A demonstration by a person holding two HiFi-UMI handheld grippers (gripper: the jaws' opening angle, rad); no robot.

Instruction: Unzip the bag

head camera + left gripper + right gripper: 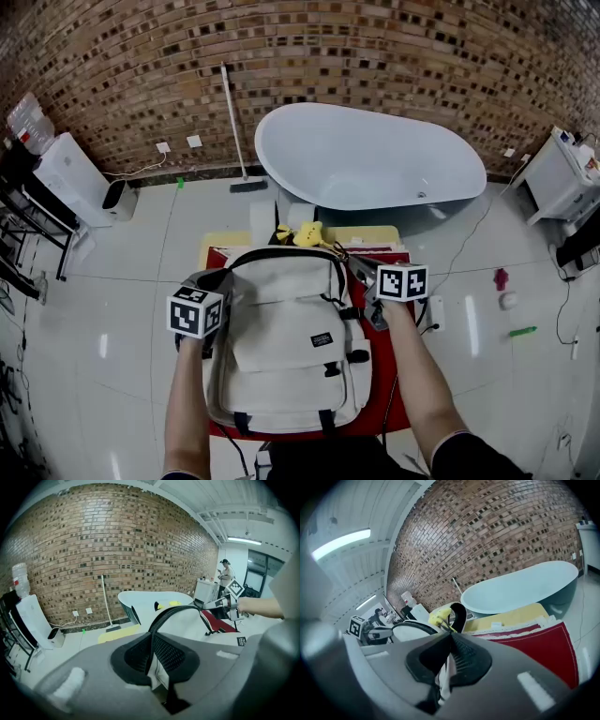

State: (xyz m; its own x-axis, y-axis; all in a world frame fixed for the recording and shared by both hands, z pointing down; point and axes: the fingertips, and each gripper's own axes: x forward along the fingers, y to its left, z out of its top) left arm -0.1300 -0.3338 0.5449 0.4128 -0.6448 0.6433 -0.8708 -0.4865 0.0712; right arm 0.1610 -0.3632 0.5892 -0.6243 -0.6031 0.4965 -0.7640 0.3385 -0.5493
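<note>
Your left gripper (153, 651) has its jaws pinched almost together on the bag (291, 347). There's a fold of white cloth squeezed between the pads, and the black strip (168, 613) that arcs over the bag's top runs right out of the pinch.

Your right gripper (449, 645) is much the same: jaws narrow, with a sliver of white stuff caught between them. I can't tell if that's a pull tab or just cloth. Just past its tips you get a black loop (458, 616) and the yellow toy (439, 617).

From the head view, your left gripper is at the bag's top left corner and your right one is at the top right corner. The bag lies flat, front side up, on a red cloth (534, 653) over a small yellow table (220, 240). Its top end points toward the tub (375, 159), and the toy is up at that end. Behind that there's a brick wall (300, 56).
</note>
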